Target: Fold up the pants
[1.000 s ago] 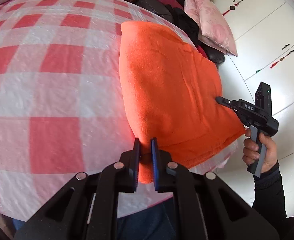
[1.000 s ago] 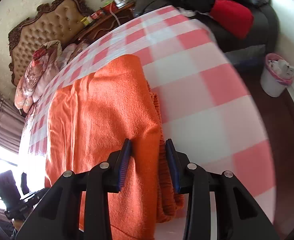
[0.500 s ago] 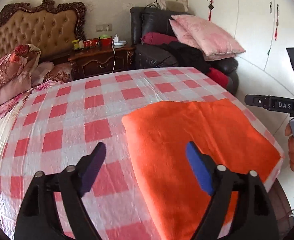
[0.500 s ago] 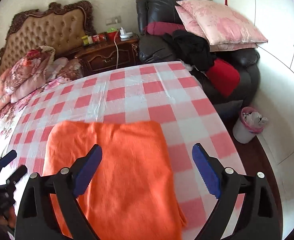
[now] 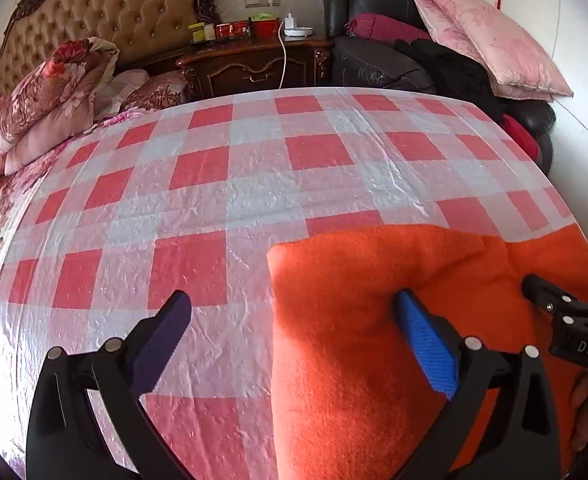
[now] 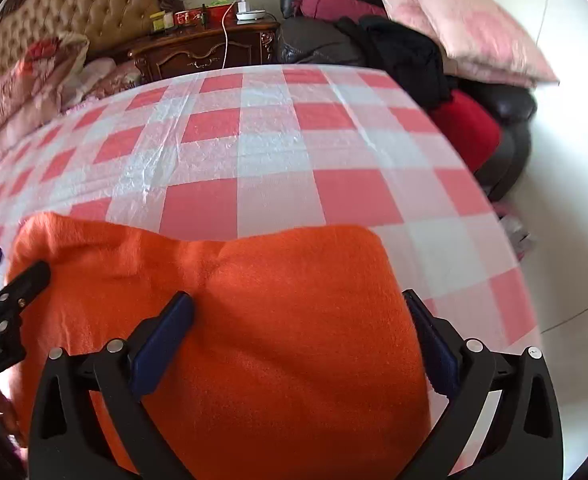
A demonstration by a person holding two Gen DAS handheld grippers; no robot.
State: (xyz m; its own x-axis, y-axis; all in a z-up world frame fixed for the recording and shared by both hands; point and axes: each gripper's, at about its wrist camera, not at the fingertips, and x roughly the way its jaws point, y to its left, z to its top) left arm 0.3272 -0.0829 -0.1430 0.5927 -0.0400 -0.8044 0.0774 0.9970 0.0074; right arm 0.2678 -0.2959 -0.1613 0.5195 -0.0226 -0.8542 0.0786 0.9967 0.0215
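Folded orange pants (image 5: pixel 354 272) lie flat near the front edge of the bed's red-and-white checked sheet (image 5: pixel 254 184). My left gripper (image 5: pixel 292 300) hovers over their left edge with its jaws opening wide; its right pad touches the top of the cloth, its left pad stands over bare sheet, and nothing is gripped. My right gripper (image 6: pixel 297 298) straddles the pants (image 6: pixel 294 256) at their right end, jaws opening, with cloth under it but not pinched. Each view shows a black finger (image 5: pixel 542 292) of the other gripper, with a hand behind it.
A tufted headboard (image 5: pixel 106 12) and floral bedding (image 5: pixel 46 108) sit far left. A dark nightstand (image 5: pixel 254 64) with small items stands behind the bed. A black sofa (image 5: pixel 374 64) carries pink pillows (image 5: pixel 490 40) and dark clothes. White floor lies on the right.
Both grippers have let go of the pants' edge and opened wide. Both have drawn back and tilted up, so the whole bed shows. The pants now lie folded on the sheet.
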